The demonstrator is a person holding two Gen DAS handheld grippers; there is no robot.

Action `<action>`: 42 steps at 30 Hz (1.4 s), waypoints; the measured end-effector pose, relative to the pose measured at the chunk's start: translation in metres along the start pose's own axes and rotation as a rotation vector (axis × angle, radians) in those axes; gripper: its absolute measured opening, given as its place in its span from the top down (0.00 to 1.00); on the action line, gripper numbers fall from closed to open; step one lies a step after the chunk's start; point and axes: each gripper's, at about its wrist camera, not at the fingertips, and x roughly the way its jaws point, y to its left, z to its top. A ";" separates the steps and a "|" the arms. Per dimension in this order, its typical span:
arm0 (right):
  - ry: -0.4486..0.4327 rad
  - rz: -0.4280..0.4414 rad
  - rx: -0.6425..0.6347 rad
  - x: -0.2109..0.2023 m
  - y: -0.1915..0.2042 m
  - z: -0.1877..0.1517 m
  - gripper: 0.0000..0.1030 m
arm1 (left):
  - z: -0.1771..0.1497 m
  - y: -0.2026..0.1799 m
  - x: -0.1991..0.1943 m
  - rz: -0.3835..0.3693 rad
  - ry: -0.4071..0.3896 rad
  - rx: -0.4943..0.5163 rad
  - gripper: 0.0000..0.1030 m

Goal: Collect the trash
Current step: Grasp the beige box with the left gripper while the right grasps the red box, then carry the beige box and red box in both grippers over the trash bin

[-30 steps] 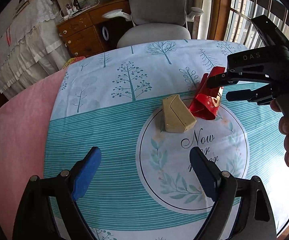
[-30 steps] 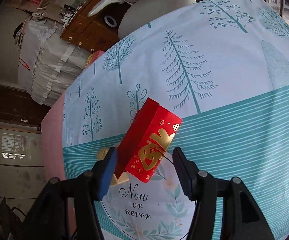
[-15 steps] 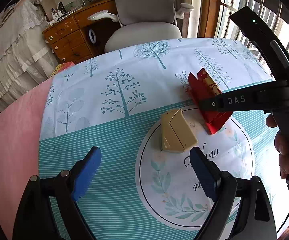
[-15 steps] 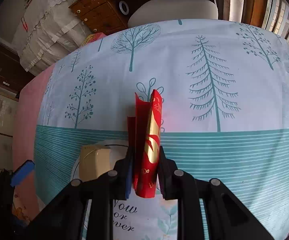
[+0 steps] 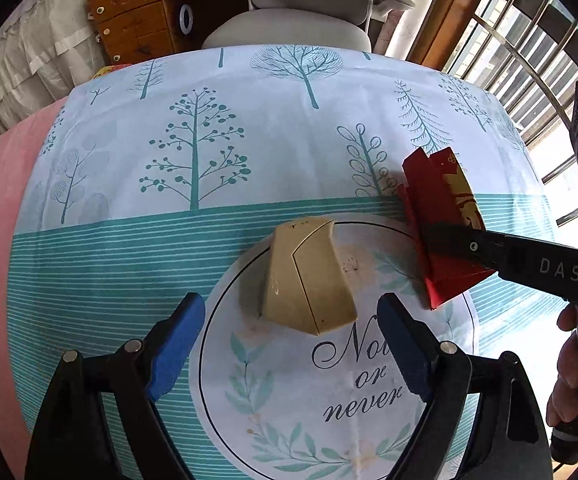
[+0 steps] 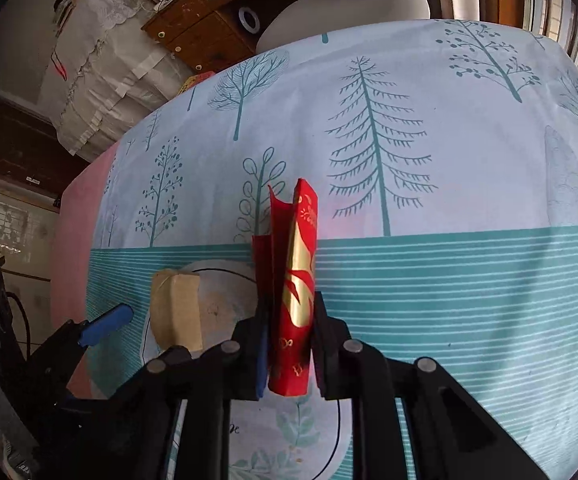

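Here, right gripper [image 6: 289,356] clamped on red packet [image 6: 294,292], long axis along fingers, left gripper [image 5: 289,340] closing, empty.

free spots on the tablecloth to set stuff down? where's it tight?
Bare: the tree-print band of the tablecloth beyond the beige cardboard box, and the teal stripes to its left. Crowded: the round "Now or never" print, with the box, the closing left gripper short of it, and the right gripper clamping the flattened red-and-gold carton.
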 end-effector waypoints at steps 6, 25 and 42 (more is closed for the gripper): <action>0.001 0.015 -0.010 0.000 0.001 -0.004 0.83 | -0.005 -0.002 0.011 0.040 -0.003 -0.110 0.45; 0.064 0.160 -0.004 -0.042 0.015 -0.110 0.85 | -0.117 0.005 -0.072 0.021 -0.093 -0.219 0.57; 0.121 0.108 -0.115 -0.098 0.084 -0.299 0.85 | -0.320 0.021 -0.174 -0.085 -0.127 -0.181 0.57</action>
